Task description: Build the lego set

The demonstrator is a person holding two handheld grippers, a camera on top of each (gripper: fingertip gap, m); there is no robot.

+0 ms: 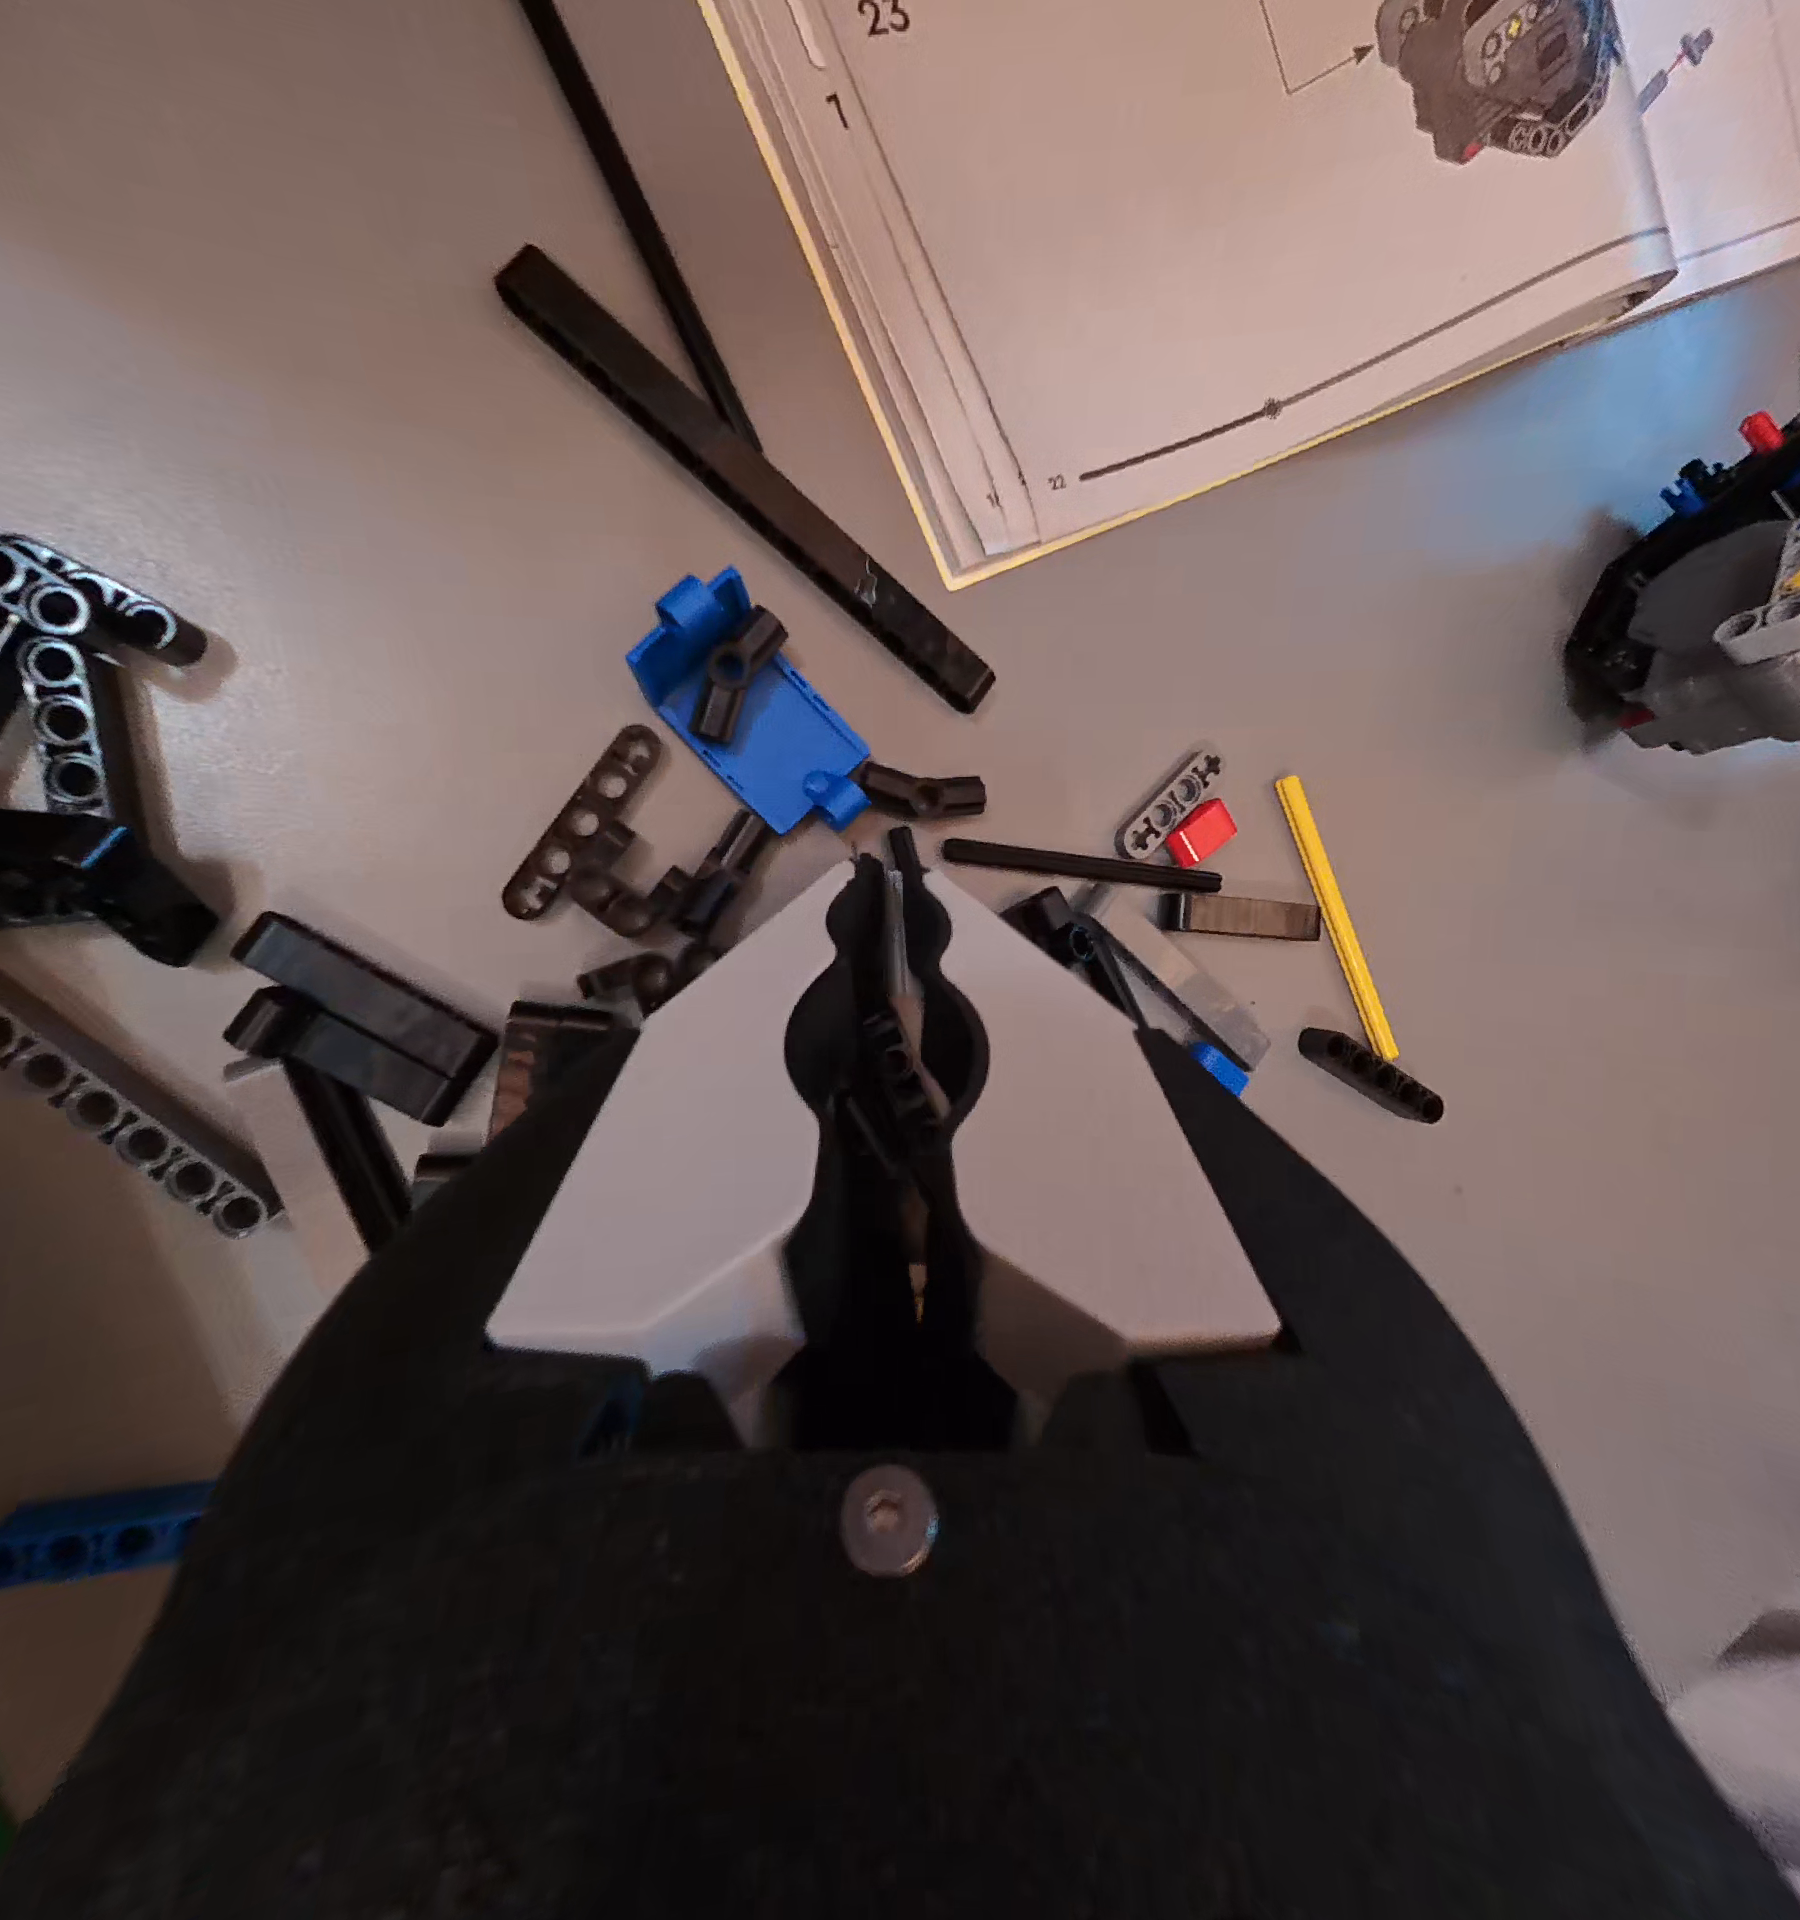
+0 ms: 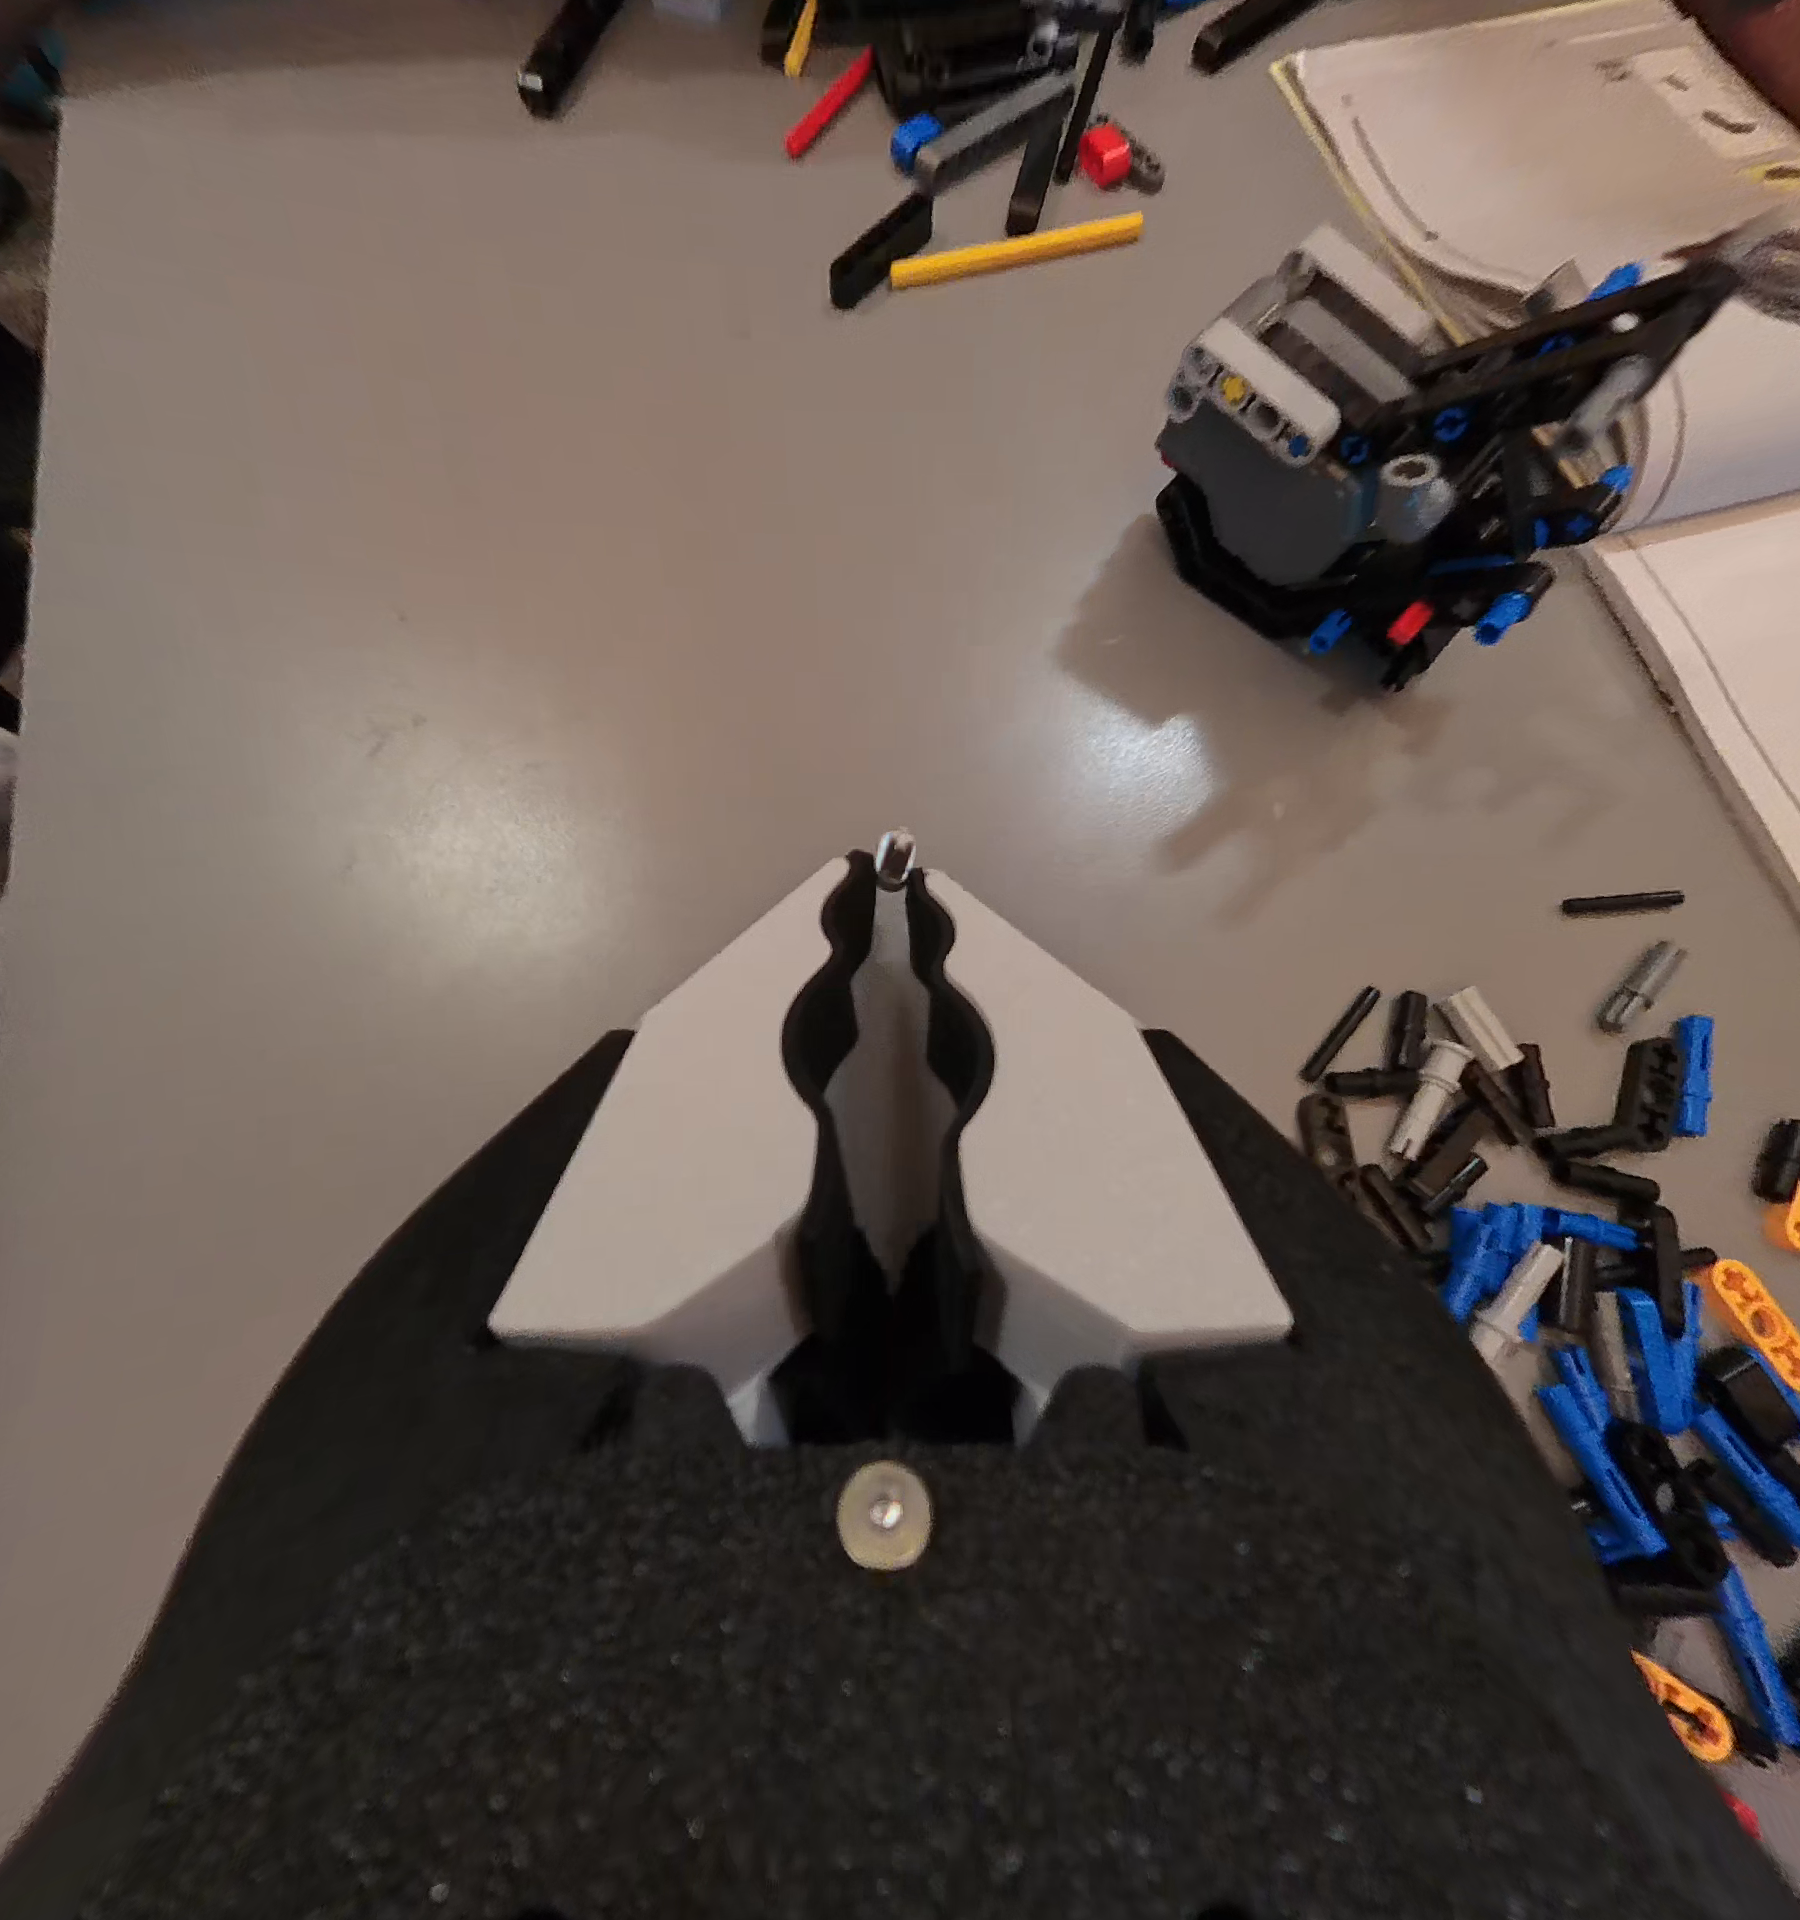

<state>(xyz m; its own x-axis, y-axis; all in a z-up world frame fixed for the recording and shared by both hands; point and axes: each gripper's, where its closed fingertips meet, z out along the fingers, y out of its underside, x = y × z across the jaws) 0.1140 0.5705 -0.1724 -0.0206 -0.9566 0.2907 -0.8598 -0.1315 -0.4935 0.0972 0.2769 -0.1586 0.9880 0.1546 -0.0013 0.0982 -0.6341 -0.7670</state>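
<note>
My left gripper [image 1: 891,868] is shut, with a thin black pin [image 1: 902,850] sticking out between its tips, just above a scatter of loose parts. A blue panel [image 1: 761,717] with a black connector on it lies just beyond the tips. My right gripper [image 2: 891,868] is shut on a small grey pin [image 2: 894,854] and holds it over bare table. The part-built grey, black and blue model [image 2: 1395,468] stands to the right and ahead of it. The model also shows at the right edge of the left wrist view [image 1: 1727,634].
An open instruction booklet [image 1: 1239,260] lies beyond the left gripper. Long black beams [image 1: 740,478], a yellow axle [image 1: 1332,914] and a red piece [image 1: 1200,831] lie around it. A heap of blue, black and orange pins [image 2: 1602,1299] is right of the right gripper, and more parts [image 2: 979,104] lie at the far edge. Tip to tip, the grippers are about 30 cm apart. The red piece [image 1: 1200,831] is closer to my left gripper, around 6 cm from its tips; the right tips are 25 cm off. Seen from the right wrist view [image 2: 1107,143] as well.
</note>
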